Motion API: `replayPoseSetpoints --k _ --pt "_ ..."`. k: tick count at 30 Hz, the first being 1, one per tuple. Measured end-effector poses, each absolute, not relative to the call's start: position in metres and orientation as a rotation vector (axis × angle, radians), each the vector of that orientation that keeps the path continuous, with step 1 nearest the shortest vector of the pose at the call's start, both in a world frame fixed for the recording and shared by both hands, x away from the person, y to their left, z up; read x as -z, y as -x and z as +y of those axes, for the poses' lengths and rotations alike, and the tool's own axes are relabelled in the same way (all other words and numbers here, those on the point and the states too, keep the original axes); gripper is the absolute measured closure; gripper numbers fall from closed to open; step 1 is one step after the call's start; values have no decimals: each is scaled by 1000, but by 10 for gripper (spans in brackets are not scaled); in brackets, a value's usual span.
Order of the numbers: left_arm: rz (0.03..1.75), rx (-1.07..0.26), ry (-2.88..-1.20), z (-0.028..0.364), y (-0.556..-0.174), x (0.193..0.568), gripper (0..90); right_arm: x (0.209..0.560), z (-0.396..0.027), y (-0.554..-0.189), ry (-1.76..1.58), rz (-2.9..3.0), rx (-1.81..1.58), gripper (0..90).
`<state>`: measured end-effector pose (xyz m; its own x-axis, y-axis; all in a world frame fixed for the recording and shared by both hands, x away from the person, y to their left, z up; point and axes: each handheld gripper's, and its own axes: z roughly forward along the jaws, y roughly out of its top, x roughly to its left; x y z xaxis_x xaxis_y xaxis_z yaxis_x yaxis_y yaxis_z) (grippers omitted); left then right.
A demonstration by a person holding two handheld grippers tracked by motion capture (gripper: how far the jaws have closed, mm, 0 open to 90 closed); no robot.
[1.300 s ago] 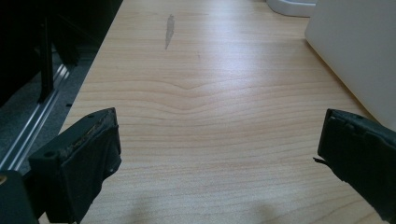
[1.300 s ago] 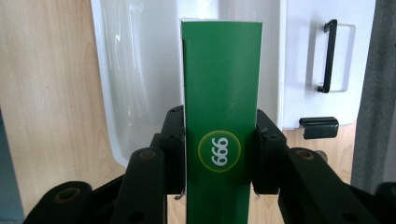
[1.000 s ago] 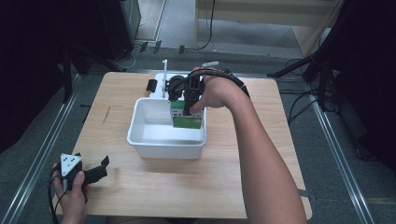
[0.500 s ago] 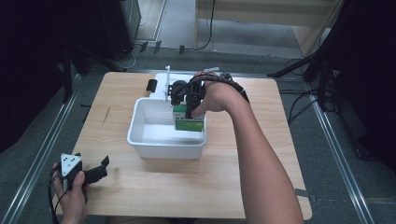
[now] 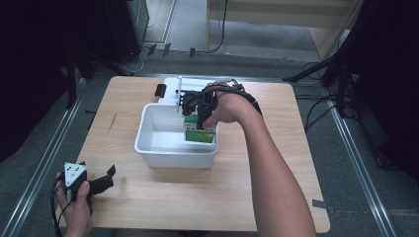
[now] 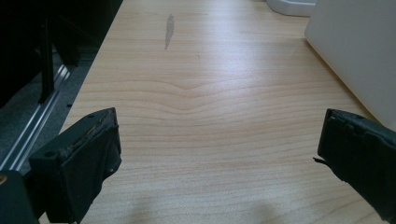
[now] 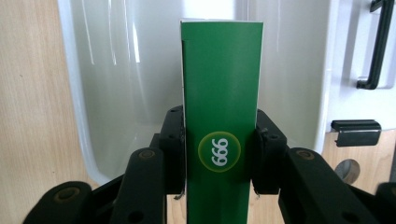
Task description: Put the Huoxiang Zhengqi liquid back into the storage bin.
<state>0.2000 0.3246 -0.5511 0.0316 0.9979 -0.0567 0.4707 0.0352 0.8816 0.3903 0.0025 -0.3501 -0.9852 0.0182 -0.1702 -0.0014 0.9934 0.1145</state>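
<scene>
A green box (image 7: 220, 140) with a round "999" mark is clamped between the pads of my right gripper (image 7: 219, 154). In the high view the green box (image 5: 199, 132) hangs inside the white tub (image 5: 148, 118) near its right wall, with my right gripper (image 5: 197, 111) above it, pointing down. Whether the box touches the tub's floor I cannot tell. My left gripper (image 5: 101, 182) rests low at the table's front left corner, and in its own view my left gripper (image 6: 219, 149) stands wide open over bare wood with nothing between the pads.
The white tub (image 6: 359, 51) rises at the right of the left gripper view. A white lid-like piece with black clips (image 7: 369, 70) lies beyond the tub's far rim. The wooden table (image 5: 148, 197) has free room in front and at the left.
My right gripper has sunk with the green box, taking it deeper into the white tub. The left hand and its gripper have stayed in place.
</scene>
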Motion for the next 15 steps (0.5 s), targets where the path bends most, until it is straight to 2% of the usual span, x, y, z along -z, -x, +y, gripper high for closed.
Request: replayPoseSetpoints --k 15 --pt "1543 -869 -1540 324 -200 551 3 377 4 -393 -8 2987 -176 643"
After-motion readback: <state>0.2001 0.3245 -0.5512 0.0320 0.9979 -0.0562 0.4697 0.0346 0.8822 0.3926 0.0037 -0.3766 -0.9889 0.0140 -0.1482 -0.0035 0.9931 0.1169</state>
